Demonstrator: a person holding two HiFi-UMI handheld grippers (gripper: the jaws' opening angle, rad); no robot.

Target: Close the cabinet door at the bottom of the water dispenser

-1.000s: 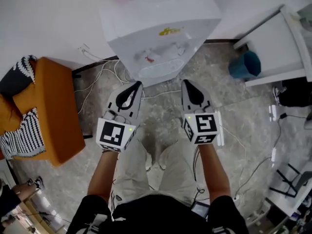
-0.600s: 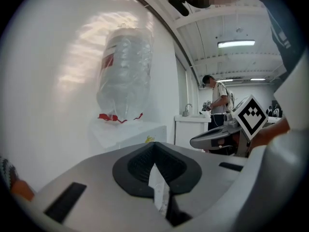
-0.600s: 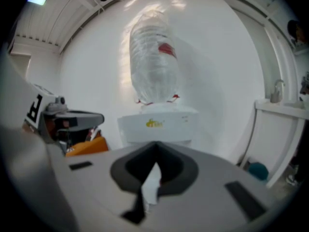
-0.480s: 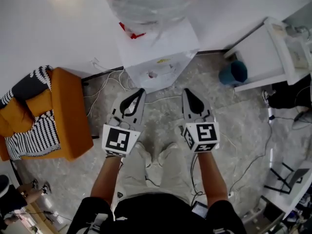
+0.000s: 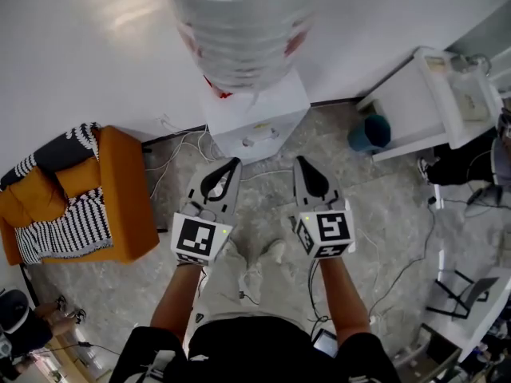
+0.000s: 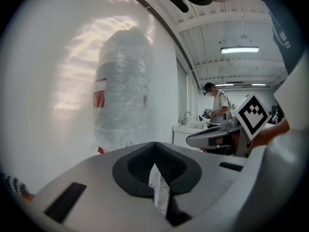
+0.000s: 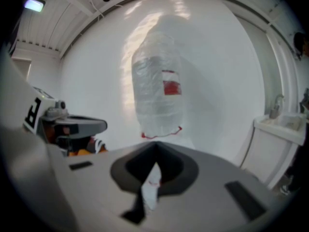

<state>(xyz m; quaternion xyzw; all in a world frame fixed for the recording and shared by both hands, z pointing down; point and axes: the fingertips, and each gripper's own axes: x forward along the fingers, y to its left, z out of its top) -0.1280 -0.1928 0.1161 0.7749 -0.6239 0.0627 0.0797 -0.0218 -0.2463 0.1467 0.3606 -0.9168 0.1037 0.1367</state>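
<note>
At left an orange armchair [image 5: 120,206] is sitting. The left hand-held gripper [image 5: 230,164] is hovering w/ jaws together, nothing between. The water dispenser [image 5: 255,122] is standing ahead by the wall, its bottom cabinet door hidden from above. The right hand-held gripper [image 5: 302,164] is hovering likewise, jaws together, empty. A blue bin [image 5: 369,132] is standing at right.

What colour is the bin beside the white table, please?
Teal bin, best in the head view.

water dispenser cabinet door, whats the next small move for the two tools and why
Probably draw the left tool and right tool back and stop: both are shut, empty and clear of the water dispenser. In the head view no door leaf sticks out over the floor before it, so the cabinet looks closed, though its front is hidden from above.
</note>
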